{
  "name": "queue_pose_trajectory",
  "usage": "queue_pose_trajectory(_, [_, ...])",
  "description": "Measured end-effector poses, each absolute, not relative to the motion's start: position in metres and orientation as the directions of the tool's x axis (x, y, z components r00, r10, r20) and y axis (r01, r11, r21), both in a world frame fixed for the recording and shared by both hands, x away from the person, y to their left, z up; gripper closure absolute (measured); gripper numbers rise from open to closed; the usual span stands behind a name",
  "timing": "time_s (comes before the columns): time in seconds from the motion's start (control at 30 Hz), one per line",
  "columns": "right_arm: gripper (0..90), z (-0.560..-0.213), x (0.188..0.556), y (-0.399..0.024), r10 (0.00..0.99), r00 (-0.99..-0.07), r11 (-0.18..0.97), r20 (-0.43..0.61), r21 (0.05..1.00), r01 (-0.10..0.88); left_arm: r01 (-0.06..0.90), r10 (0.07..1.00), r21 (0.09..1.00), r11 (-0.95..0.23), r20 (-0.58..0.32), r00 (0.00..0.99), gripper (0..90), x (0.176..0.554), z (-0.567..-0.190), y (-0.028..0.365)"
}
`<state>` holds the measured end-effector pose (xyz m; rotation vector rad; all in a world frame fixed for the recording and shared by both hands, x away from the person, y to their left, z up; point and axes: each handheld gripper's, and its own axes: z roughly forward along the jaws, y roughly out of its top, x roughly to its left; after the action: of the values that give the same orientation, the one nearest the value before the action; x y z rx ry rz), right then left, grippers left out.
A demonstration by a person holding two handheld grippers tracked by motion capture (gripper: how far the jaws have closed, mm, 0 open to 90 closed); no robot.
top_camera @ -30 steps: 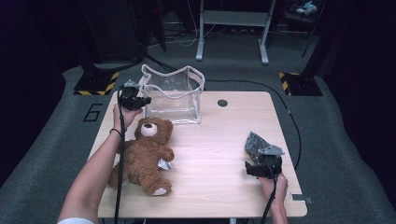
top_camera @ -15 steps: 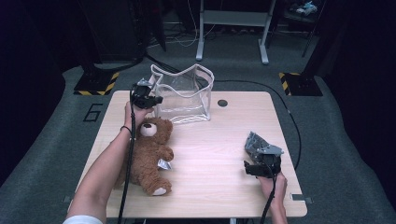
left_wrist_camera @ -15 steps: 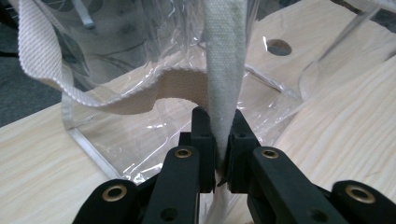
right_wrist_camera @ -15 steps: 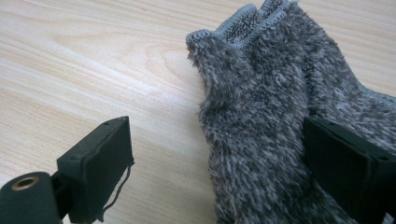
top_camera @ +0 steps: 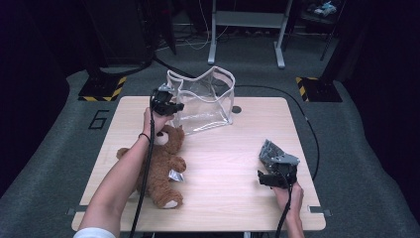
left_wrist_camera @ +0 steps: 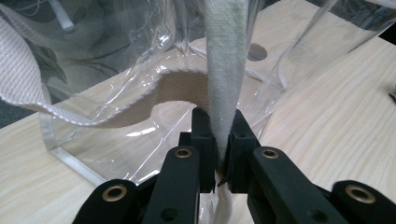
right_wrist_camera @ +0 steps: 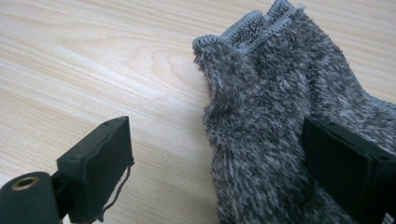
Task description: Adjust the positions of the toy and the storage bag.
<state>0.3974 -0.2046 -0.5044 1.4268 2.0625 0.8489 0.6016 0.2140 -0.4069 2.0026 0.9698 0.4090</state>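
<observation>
A clear plastic bag with white webbing trim stands at the table's far middle. My left gripper is at the bag's left edge, shut on the trim; in the left gripper view the white strap runs up from between my closed left gripper. A brown teddy bear lies on its back at the near left, under my left forearm. A grey fuzzy sock lies at the near right. My right gripper is open, and the sock lies between its jaws beside the right one.
The wooden table has a small round hole just right of the bag. A silver tag lies by the bear. Beyond the table are a metal stand and two yellow-black striped bases.
My left gripper has slid to the right along the table's far side, dragging the clear bag with it. The right gripper and the sock have stayed put.
</observation>
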Motion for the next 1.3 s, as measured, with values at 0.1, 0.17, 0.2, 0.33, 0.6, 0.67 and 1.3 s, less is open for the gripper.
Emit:
queue_pose_trajectory(0.1, [9.2,-0.504,0.398,-0.204,0.942,-0.334,0.258,-0.042,0.727,0.637,0.481,0.757,0.805,-0.347,-0.062,0.65,84.5,0.602,-0.406,0.207])
queue_pose_trajectory(0.17, [9.2,-0.504,0.398,-0.204,0.941,-0.336,0.261,-0.044,0.727,0.636,0.482,0.757,0.805,-0.347,-0.062,0.65,84.5,0.602,-0.406,0.202])
queue_pose_trajectory(0.2, [9.2,-0.504,0.398,-0.204,0.941,-0.336,0.261,-0.044,0.727,0.635,0.481,0.754,0.802,-0.355,-0.059,0.654,84.5,0.603,-0.406,0.201])
queue_pose_trajectory(0.33, [9.3,-0.504,0.398,-0.204,0.941,-0.334,0.259,-0.043,0.727,0.636,0.494,0.758,0.795,-0.352,-0.068,0.649,84.5,0.604,-0.405,0.192])
queue_pose_trajectory(0.6, [9.3,-0.504,0.397,-0.205,0.941,-0.335,0.26,-0.044,0.727,0.635,0.498,0.752,0.778,-0.383,-0.051,0.657,84.6,0.601,-0.402,0.174])
queue_pose_trajectory(0.67, [9.3,-0.504,0.397,-0.205,0.942,-0.332,0.255,-0.039,0.728,0.637,0.495,0.746,0.776,-0.39,-0.049,0.664,84.7,0.6,-0.401,0.169])
queue_pose_trajectory(1.3, [9.3,-0.499,0.401,-0.203,0.938,-0.344,0.27,-0.05,0.728,0.63,0.443,0.681,0.797,-0.409,-0.056,0.73,85.0,0.566,-0.408,0.15])
